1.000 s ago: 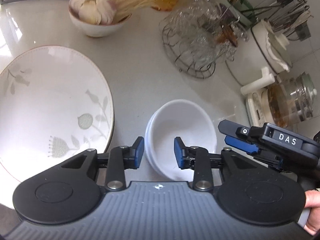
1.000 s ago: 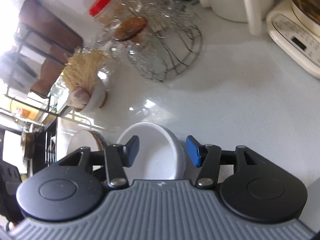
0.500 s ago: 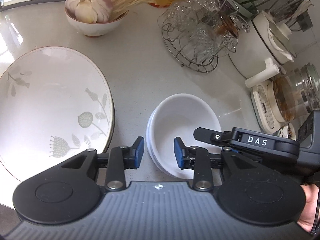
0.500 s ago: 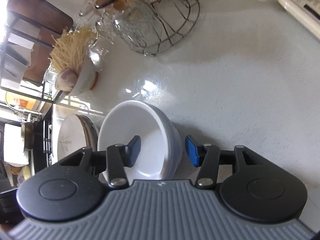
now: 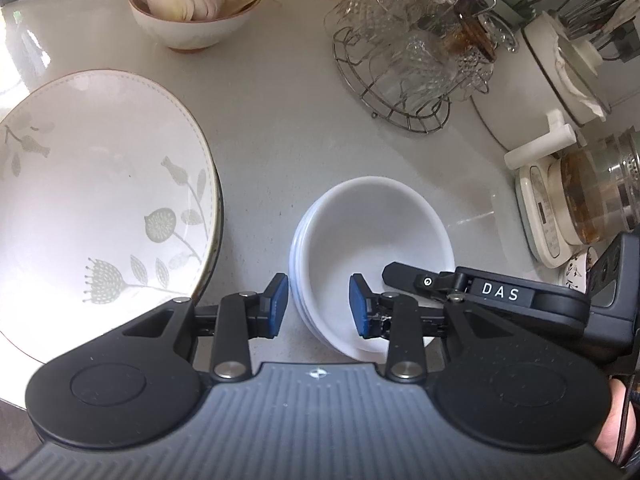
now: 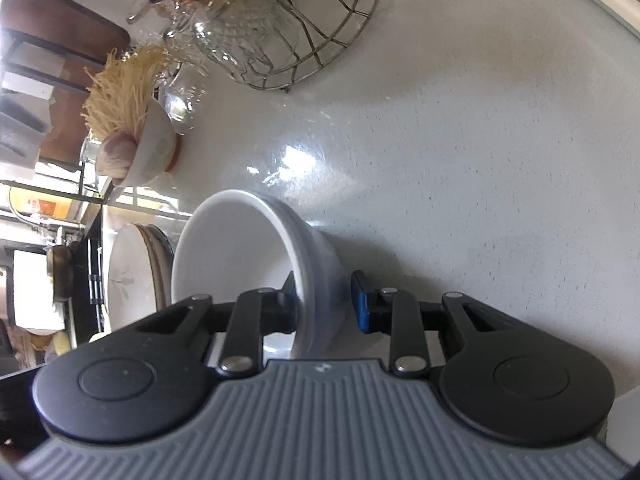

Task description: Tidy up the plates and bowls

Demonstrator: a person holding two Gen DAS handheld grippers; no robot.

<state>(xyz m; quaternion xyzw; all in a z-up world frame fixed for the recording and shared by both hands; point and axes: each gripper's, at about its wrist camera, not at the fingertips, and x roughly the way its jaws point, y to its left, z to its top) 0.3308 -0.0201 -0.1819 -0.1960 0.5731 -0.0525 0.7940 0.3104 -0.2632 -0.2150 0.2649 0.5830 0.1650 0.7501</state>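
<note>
Right wrist view shows the right tongs [image 6: 325, 304], just closing, straddling the near rim of the stacked plain white ceramic bowls [image 6: 240, 256] on the counter [image 6: 480, 160], while the left tongs [image 5: 318, 306] straddle their left rim, narrow.

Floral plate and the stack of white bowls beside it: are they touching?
Apart. The left wrist view shows a strip of bare counter running between the floral plate and the stack of white bowls.
</note>
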